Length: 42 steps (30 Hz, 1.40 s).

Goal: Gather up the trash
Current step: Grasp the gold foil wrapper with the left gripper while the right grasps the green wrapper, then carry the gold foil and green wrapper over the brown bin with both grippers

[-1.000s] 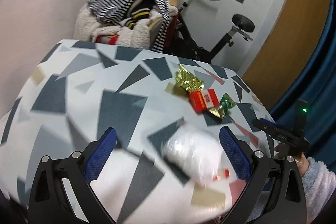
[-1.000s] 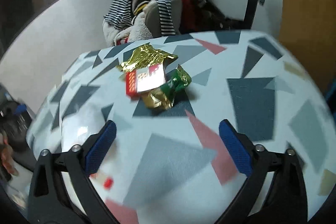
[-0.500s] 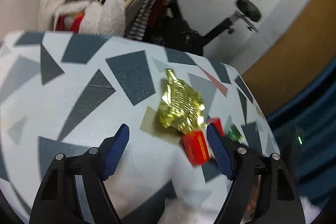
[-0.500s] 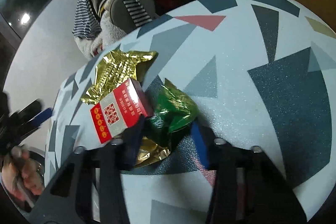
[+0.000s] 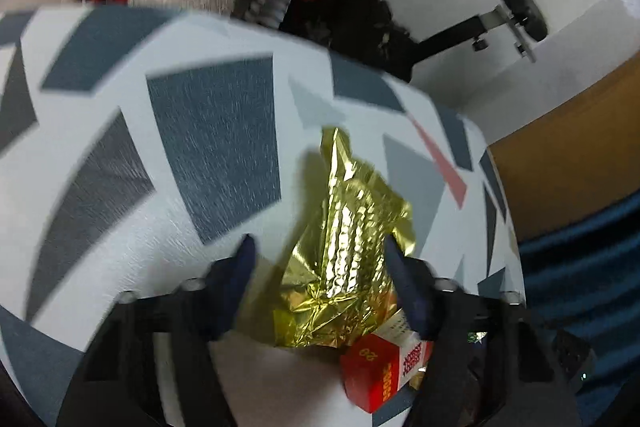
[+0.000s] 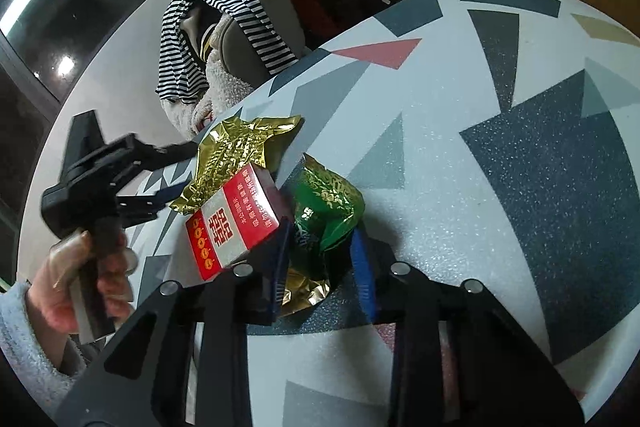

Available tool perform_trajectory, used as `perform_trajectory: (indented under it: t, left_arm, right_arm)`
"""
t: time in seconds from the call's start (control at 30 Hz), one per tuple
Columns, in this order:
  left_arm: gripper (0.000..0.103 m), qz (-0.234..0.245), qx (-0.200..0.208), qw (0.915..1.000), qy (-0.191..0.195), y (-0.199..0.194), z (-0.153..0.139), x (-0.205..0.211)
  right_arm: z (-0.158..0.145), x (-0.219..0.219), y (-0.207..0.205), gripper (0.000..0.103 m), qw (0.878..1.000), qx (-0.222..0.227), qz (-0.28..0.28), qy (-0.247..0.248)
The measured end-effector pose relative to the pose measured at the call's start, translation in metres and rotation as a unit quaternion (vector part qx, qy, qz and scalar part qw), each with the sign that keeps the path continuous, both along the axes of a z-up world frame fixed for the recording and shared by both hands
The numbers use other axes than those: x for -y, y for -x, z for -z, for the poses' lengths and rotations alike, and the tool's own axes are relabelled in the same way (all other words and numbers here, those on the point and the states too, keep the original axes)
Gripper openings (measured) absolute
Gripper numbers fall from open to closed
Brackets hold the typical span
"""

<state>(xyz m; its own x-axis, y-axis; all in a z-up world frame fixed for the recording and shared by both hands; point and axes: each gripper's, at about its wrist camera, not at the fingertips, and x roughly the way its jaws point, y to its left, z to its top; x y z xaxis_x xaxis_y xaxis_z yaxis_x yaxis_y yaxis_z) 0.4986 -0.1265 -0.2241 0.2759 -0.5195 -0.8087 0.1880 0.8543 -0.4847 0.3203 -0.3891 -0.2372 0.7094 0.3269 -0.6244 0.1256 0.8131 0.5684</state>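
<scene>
Risk ahead: left gripper closing astride gold foil wrapper, pads not yet pressing; right gripper closing onto green packet; could drag red box off table.

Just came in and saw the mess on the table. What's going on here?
A person is clearing trash with two hand-held tools. The left tool is closing around the gold foil wrapper, pads not clearly pressing yet. The right tool is closing on the green wrapper. The red and white box lies between them, untouched.
</scene>
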Motion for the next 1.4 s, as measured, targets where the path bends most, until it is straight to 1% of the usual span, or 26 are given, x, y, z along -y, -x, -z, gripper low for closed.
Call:
perform_trajectory:
  t: [0.03, 0.07, 0.13, 0.2, 0.27, 0.3, 0.4, 0.47, 0.57, 0.6, 0.67, 0.73, 0.87, 0.93, 0.97, 1.0, 1.1, 1.27, 1.4]
  left_arm:
    - [0.049, -0.001, -0.012, 0.9999, 0.007, 0.001, 0.005, 0.001]
    - [0.043, -0.003, -0.012, 0.9998, 0.017, 0.003, 0.005, 0.001]
    - [0.022, 0.006, 0.006, 0.9996, 0.027, 0.009, -0.002, 0.002]
    - [0.011, 0.004, 0.019, 0.9994, 0.03, 0.016, -0.012, -0.002]
    - [0.009, 0.007, 0.045, 0.9987, 0.023, 0.023, -0.03, -0.005]
    - [0.006, 0.011, 0.069, 0.9975, 0.01, 0.03, -0.046, -0.007]
    - [0.006, 0.025, 0.114, 0.9932, -0.004, 0.05, -0.079, -0.013]
    - [0.006, 0.035, 0.147, 0.9883, -0.017, 0.07, -0.105, -0.019]
    - [0.006, 0.045, 0.184, 0.9812, -0.035, 0.099, -0.132, -0.029]
    - [0.006, 0.048, 0.2, 0.9778, -0.042, 0.114, -0.142, -0.035]
    - [0.006, 0.046, 0.211, 0.9756, -0.04, 0.137, -0.153, -0.045]
    - [0.006, 0.043, 0.219, 0.974, -0.037, 0.16, -0.159, -0.055]
    - [0.006, 0.042, 0.229, 0.9721, -0.03, 0.21, -0.163, -0.073]
    - [0.006, 0.039, 0.229, 0.9725, -0.016, 0.241, -0.161, -0.085]
    - [0.006, 0.038, 0.228, 0.9728, -0.013, 0.249, -0.161, -0.088]
    - [0.006, 0.035, 0.225, 0.9736, 0.0, 0.266, -0.158, -0.095]
    - [0.006, 0.028, 0.218, 0.9754, 0.017, 0.301, -0.151, -0.105]
    - [0.006, 0.04, 0.212, 0.9762, 0.027, 0.361, -0.137, -0.111]
    - [0.006, 0.05, 0.209, 0.976, 0.032, 0.396, -0.127, -0.113]
  right_arm:
    - [-0.001, -0.001, 0.001, 0.031, 1.0, 0.002, -0.003, 0.0]
    - [0.0, 0.0, 0.0, 0.03, 1.0, 0.002, -0.003, 0.0]
    - [0.001, 0.001, 0.001, 0.03, 1.0, 0.004, -0.004, -0.004]
    - [0.001, 0.002, 0.002, 0.029, 1.0, 0.006, -0.002, -0.005]
    - [0.0, 0.001, 0.003, 0.028, 1.0, 0.009, 0.0, -0.001]
    - [-0.001, 0.0, 0.004, 0.027, 1.0, 0.011, 0.001, 0.005]
    - [-0.009, -0.005, 0.005, 0.026, 0.999, 0.022, -0.003, 0.024]
    - [-0.017, -0.009, 0.009, 0.025, 0.999, 0.028, -0.009, 0.043]
    - [-0.033, -0.007, 0.019, 0.025, 0.998, 0.043, -0.009, 0.048]
    - [-0.036, -0.008, 0.021, 0.025, 0.998, 0.046, -0.009, 0.049]
    - [-0.047, -0.01, 0.03, 0.025, 0.997, 0.054, -0.012, 0.056]
    - [-0.06, -0.018, 0.045, 0.024, 0.995, 0.065, -0.028, 0.074]
    - [-0.074, -0.034, 0.07, 0.024, 0.99, 0.077, -0.054, 0.106]
    - [-0.08, -0.042, 0.085, 0.024, 0.988, 0.082, -0.067, 0.115]
    - [-0.083, -0.047, 0.099, 0.024, 0.986, 0.087, -0.076, 0.118]
    - [-0.085, -0.05, 0.105, 0.024, 0.986, 0.088, -0.079, 0.12]
    - [-0.09, -0.062, 0.13, 0.024, 0.984, 0.094, -0.092, 0.122]
    - [-0.091, -0.079, 0.169, 0.024, 0.982, 0.101, -0.11, 0.12]
    - [-0.086, -0.089, 0.199, 0.024, 0.978, 0.112, -0.131, 0.114]
